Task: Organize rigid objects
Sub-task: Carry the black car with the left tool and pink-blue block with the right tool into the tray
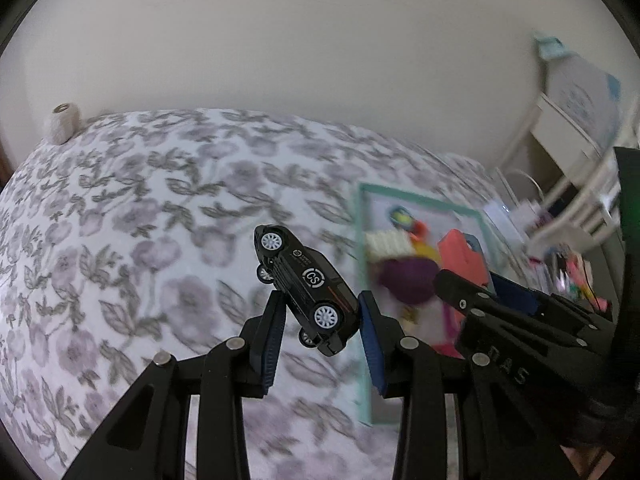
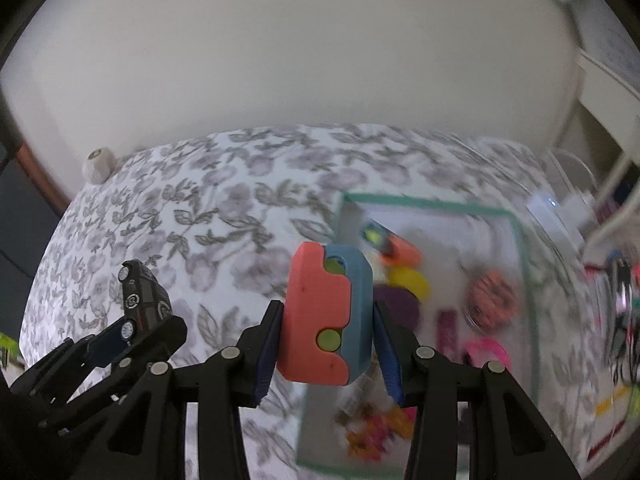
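Your left gripper (image 1: 322,330) has its jaws clamped on the black toy car (image 1: 306,288), your right gripper (image 2: 326,346) on the coral-and-blue block (image 2: 326,316), both above the floral bed (image 1: 120,220) beside the teal-rimmed tray (image 2: 432,202).

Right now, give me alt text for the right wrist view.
The right gripper clamps a coral-and-blue block above a floral cloth. Left of it, the left gripper holds a black toy car; a teal-rimmed tray lies behind.

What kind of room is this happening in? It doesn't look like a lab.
Probably a home bedroom or a child's room. A floral cloth covers a soft surface, maybe a bed, a teal-edged tray holds colourful toys, and white shelving stands by the plain wall.
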Tool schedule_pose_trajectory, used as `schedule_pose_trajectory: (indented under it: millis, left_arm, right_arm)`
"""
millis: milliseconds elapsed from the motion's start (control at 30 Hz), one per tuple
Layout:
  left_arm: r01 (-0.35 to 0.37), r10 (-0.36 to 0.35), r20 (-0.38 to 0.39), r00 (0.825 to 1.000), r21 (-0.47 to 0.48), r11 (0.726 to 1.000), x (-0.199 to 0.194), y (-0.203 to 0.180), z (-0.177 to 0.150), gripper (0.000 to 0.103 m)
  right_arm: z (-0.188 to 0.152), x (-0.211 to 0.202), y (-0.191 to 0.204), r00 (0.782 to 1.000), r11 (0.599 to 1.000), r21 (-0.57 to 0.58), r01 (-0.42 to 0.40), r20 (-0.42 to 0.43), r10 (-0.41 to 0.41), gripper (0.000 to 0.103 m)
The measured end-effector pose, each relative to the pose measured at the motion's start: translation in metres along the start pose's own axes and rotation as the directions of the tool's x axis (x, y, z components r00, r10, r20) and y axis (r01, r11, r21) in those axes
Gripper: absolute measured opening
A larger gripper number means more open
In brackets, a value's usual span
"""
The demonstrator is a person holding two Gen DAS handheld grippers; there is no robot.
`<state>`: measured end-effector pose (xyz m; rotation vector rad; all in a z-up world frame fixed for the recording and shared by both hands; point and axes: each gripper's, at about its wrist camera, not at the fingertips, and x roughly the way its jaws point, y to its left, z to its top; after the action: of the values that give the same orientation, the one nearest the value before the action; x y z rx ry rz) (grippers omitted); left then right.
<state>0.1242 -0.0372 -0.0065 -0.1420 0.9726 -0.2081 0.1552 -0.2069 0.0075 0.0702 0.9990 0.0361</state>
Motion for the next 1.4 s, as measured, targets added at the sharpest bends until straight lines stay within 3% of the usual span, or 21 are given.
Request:
schedule_pose_trajectory:
  millis: [300, 433, 700, 1167, 1233, 1400]
  left_arm:
    - [0.028, -0.015, -0.089, 0.996, 0.143, 0.989, 0.017, -0.064, -0.031, 0.038]
    - [0.064, -0.037, -0.144, 0.989, 0.195, 0.979, 0.032, -0.083, -0.044, 0.038]
    - [0.046, 0.001, -0.174, 0.985, 0.269, 0.962, 0.05, -0.1, -0.057, 0.038]
    - [0.035, 0.011, -0.22, 0.976, 0.202, 0.979, 0.065, -0.077, -0.056, 0.039]
    - [0.035, 0.01, -0.221, 0.975, 0.201, 0.979, 0.065, -0.076, -0.057, 0.052]
    - [0.037, 0.005, -0.218, 0.976, 0.188, 0.982, 0.06, -0.074, -0.057, 0.056]
  right_arm:
    - [-0.036, -0.008, -0.067, 0.993, 0.988, 0.102, 0.115, -0.045, -0.111, 0.047]
    - [-0.047, -0.005, -0.09, 0.994, 0.981, 0.168, 0.097, -0.074, -0.085, 0.047]
    - [-0.062, 0.02, -0.104, 0.986, 0.979, 0.181, 0.096, -0.155, -0.068, 0.046]
    - [-0.062, 0.026, -0.092, 0.982, 0.985, 0.133, 0.11, -0.167, -0.087, 0.046]
    - [-0.062, 0.025, -0.092, 0.982, 0.984, 0.137, 0.114, -0.164, -0.091, 0.046]
    - [-0.062, 0.022, -0.093, 0.983, 0.982, 0.148, 0.117, -0.157, -0.094, 0.046]
